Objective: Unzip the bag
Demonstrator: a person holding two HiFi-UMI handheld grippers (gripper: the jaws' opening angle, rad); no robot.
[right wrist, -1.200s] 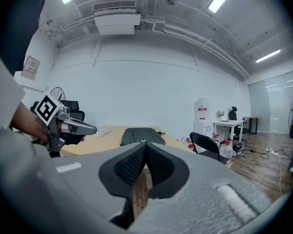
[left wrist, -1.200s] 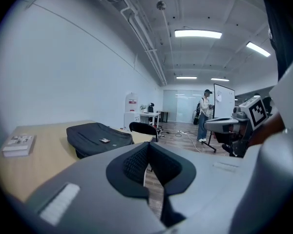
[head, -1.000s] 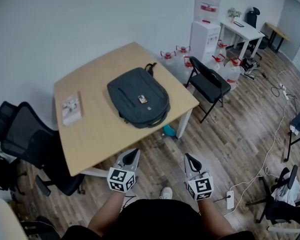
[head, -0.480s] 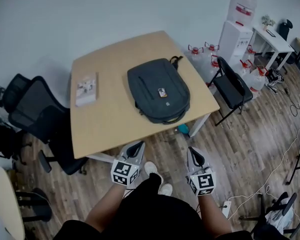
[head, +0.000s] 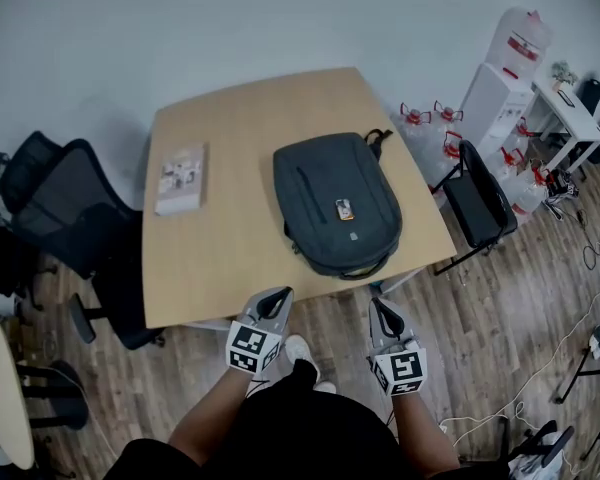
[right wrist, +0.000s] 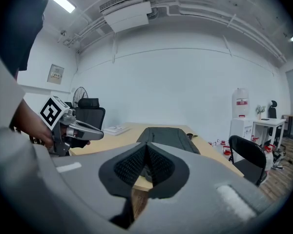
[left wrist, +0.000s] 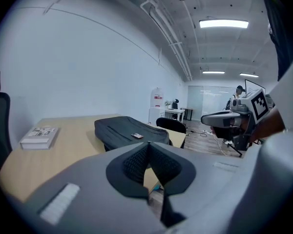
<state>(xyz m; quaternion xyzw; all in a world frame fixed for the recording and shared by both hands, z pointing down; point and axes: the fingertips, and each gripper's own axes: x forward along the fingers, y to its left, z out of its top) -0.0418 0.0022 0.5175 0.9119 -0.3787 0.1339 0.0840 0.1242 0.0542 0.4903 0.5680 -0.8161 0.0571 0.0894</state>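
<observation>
Office floor lies under both your tools, just short of the table (head: 210, 268). Fingers on your left gripper (head: 276, 303) meet tip to tip with nothing between them. Your right gripper (head: 382, 313) is the same, closed and empty. Both are well apart from the bag (head: 335, 203), which lies flat on the table's right half with its near end at the edge.

Likely risks:
1. If you pull a zip toward you with the other gripper idle, the bag could slide off that near edge.
2. No zip pull shows from here, so you may pinch fabric instead.

The bag's long axis runs roughly away from you. Its handle (head: 380, 136) points to the far right.
</observation>
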